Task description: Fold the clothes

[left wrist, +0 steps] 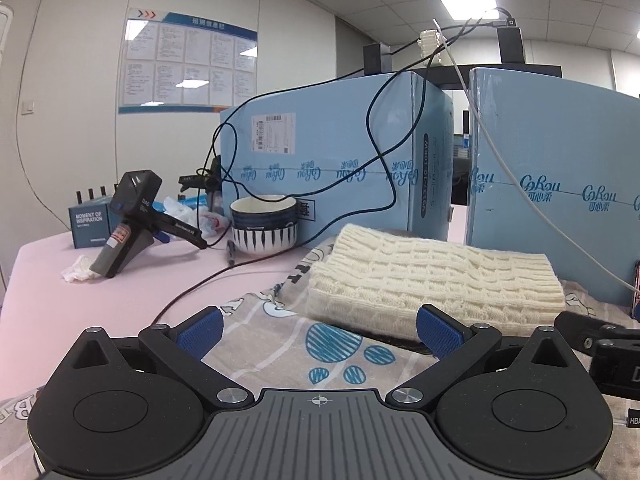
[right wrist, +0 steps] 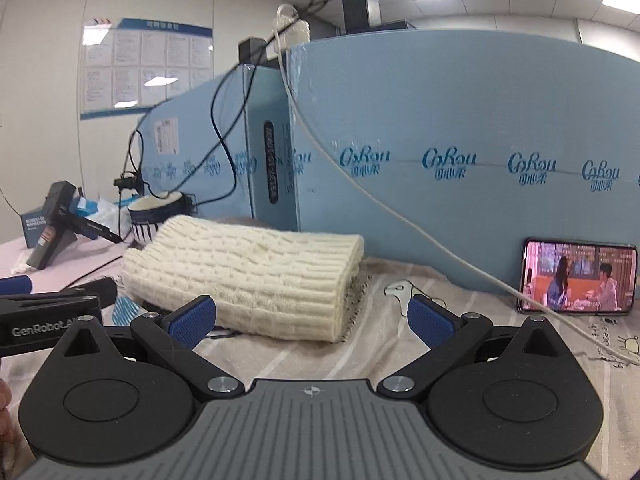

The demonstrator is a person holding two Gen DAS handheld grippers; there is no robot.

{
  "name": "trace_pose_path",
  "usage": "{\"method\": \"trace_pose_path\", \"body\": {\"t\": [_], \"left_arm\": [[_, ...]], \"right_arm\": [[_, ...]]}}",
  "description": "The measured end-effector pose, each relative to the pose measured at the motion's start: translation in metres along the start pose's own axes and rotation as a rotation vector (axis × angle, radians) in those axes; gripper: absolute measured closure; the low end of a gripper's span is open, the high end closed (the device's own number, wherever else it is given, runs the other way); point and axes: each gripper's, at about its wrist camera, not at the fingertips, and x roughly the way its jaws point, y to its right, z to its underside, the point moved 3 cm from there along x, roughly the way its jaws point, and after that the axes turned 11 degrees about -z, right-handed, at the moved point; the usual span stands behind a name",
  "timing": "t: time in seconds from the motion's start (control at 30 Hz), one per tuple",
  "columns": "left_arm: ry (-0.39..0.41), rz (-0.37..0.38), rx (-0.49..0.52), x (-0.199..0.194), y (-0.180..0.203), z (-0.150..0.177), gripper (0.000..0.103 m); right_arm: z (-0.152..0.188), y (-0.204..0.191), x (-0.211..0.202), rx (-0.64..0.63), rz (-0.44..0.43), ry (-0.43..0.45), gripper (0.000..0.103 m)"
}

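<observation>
A cream knitted garment (left wrist: 432, 280) lies folded into a thick rectangle on a patterned sheet (left wrist: 340, 344); it also shows in the right wrist view (right wrist: 248, 276). My left gripper (left wrist: 318, 334) is open and empty, just short of the garment's near left edge. My right gripper (right wrist: 312, 318) is open and empty, in front of the garment's near right corner. The left gripper's arm shows at the left of the right wrist view (right wrist: 52, 316).
Two blue cardboard boxes (left wrist: 332, 160) (right wrist: 460, 168) stand behind the garment. A striped bowl (left wrist: 264, 224), a spare gripper (left wrist: 132, 220), a small box (left wrist: 90, 220) and cables lie at the left. A phone (right wrist: 576, 280) leans on the right box.
</observation>
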Motion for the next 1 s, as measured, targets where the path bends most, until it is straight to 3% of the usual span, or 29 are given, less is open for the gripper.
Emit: {"method": "trace_pose_path", "body": {"t": [0.2,1.0], "left_arm": [[0.008,0.013,0.0,-0.0016,0.0002,0.0006,0.0],[0.01,0.026,-0.009,-0.0018,-0.0009,0.0013,0.0]], "right_arm": [[0.0002,-0.0096,0.0004,-0.055,-0.001,0.001,0.0],[0.0022,-0.0031,0.0019,-0.012,-0.006,-0.017,0.0]]}}
